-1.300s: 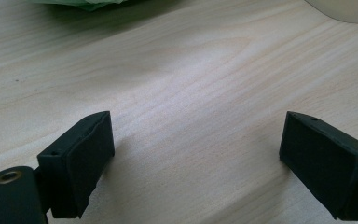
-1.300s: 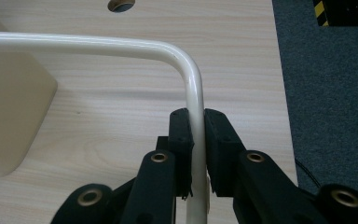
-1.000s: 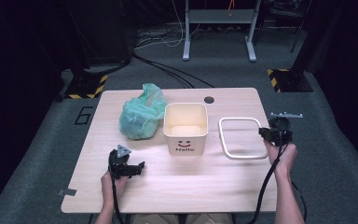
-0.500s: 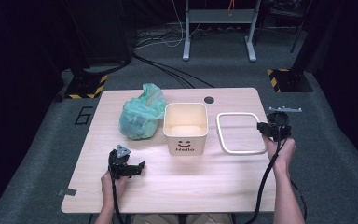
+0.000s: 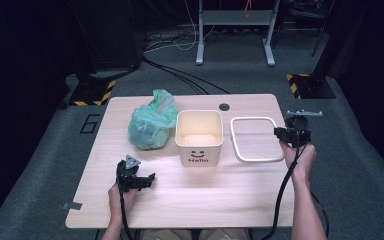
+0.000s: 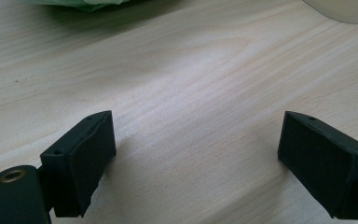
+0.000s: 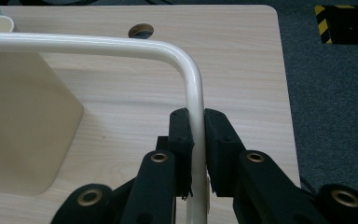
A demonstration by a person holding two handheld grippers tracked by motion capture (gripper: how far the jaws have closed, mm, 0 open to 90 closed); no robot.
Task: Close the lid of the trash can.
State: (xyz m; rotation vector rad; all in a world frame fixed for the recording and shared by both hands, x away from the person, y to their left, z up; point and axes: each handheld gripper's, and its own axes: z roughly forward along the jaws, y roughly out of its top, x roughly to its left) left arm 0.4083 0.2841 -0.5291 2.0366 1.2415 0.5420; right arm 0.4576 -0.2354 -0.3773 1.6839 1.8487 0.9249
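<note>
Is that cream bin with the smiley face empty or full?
Empty: the high view looks into the upright bin and shows its bare inner walls and floor.

Lab/studio setup: dark curtains, floor cables (image 5: pixel 180 75), hazard-taped stand bases (image 5: pixel 94 92), grey carpet, lone wooden table (image 5: pixel 190 200).

**Right jaws pinched tight, left jaws spread wide**

The right gripper (image 5: pixel 280 132) sits at the end of a long, straight forearm that reaches up from the bottom edge of the high view. Its hand (image 5: pixel 300 159) grips the body from behind, and its jaws point left, pressed together on a thin white ring (image 7: pixel 193 100). The left gripper (image 5: pixel 149 179) lies low in the left hand (image 5: pixel 117 196), its forearm short in view, its jaws pointing right and standing far apart with nothing between them.
</note>
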